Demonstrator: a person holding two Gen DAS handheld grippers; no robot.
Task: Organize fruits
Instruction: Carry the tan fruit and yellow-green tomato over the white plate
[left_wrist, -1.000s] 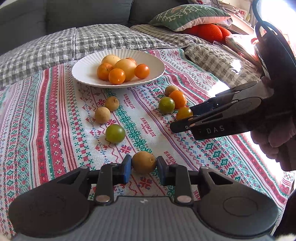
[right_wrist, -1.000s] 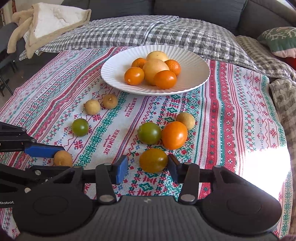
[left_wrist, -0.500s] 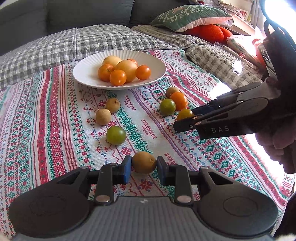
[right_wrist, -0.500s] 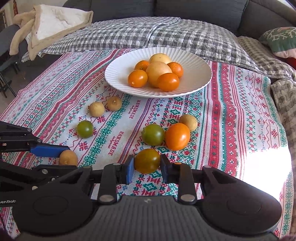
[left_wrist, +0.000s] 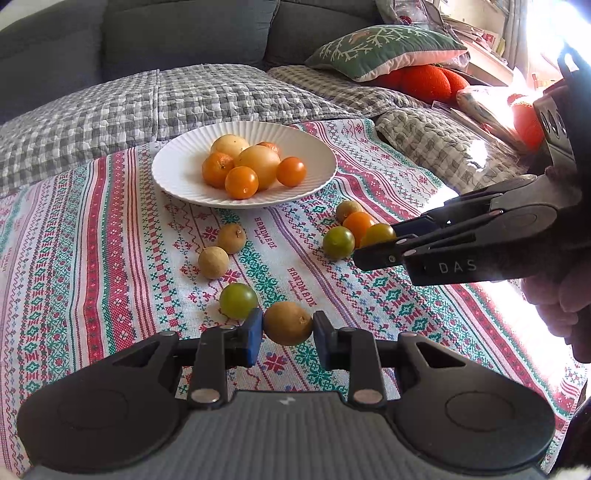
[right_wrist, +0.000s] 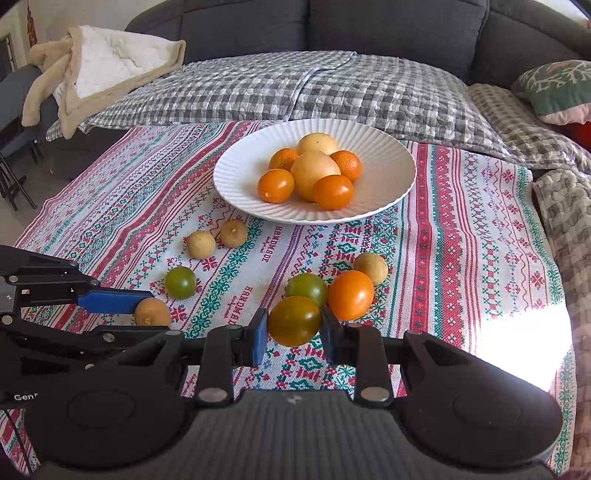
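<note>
My left gripper is shut on a small brown round fruit, just above the patterned cloth. My right gripper is shut on an olive-orange tomato; it also shows at the right of the left wrist view, right gripper. A white plate further back holds several orange and yellow fruits. Loose on the cloth lie a green tomato, an orange tomato, a tan fruit, two more tan fruits, and another green tomato.
The striped patterned cloth covers the work surface, with a sunlit patch at the right. Behind it lie a grey checked quilt on a dark sofa, a cream blanket at the left and a green cushion at the right.
My right gripper's jaws closed onto the olive-orange tomato, which had sat loosely between them. The left gripper kept its hold on the brown fruit and hardly moved.
</note>
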